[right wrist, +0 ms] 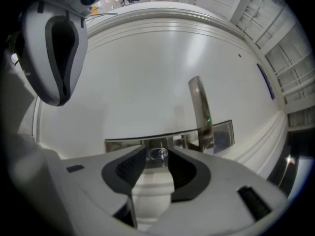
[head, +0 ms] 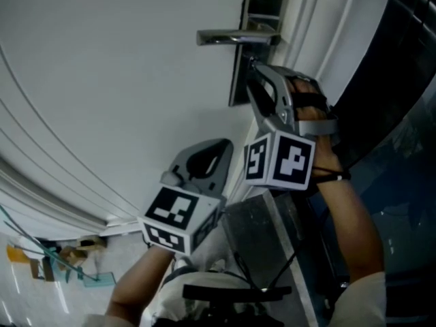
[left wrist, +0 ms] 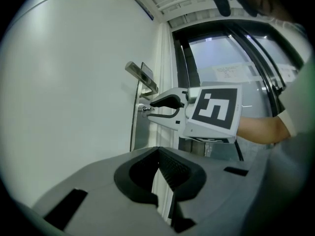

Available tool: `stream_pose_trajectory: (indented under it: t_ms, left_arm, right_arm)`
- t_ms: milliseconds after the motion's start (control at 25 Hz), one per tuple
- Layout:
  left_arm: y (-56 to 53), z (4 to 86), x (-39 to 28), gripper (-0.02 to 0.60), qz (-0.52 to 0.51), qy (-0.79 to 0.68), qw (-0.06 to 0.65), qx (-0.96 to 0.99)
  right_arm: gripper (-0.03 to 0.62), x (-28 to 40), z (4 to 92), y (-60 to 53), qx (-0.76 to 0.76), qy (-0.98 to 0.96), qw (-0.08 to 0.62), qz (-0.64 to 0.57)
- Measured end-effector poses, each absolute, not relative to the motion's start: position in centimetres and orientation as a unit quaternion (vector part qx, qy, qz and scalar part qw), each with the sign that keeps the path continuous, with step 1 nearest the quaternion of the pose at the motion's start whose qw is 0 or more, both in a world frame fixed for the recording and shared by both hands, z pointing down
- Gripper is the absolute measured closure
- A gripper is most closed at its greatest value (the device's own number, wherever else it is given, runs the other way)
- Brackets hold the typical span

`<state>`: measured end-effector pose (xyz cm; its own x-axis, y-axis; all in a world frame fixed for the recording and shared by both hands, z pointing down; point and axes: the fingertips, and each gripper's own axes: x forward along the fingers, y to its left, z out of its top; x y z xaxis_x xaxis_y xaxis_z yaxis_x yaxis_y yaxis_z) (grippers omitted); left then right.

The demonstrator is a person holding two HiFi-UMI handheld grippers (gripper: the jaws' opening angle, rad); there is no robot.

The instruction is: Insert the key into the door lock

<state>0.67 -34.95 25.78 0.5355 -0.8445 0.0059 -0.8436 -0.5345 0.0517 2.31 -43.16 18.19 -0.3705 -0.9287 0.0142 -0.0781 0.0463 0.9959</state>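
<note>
The key (right wrist: 162, 155) sits in the lock (right wrist: 152, 153) between the wide-open, empty jaws of the right gripper (head: 253, 65), which should back off straight without brushing it; the left gripper (left wrist: 158, 154) has its jaws closed on nothing.

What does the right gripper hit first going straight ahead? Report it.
The key, seated in the metal lock plate directly ahead, in line with the gap between the right gripper's open jaws. It looks very close, though depth is unclear.
</note>
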Motion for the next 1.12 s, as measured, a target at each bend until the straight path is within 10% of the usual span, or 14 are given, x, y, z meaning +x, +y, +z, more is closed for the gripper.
stream_pose_trajectory:
  t_ms: [1120]
  left_arm:
    - [-28.0,27.3,-3.6,0.572,0.004,-0.476,0.03,0.879]
  right_arm:
    - [0.469,0.5,22.5,-30.3,0.494,-0.788,0.215,-0.299]
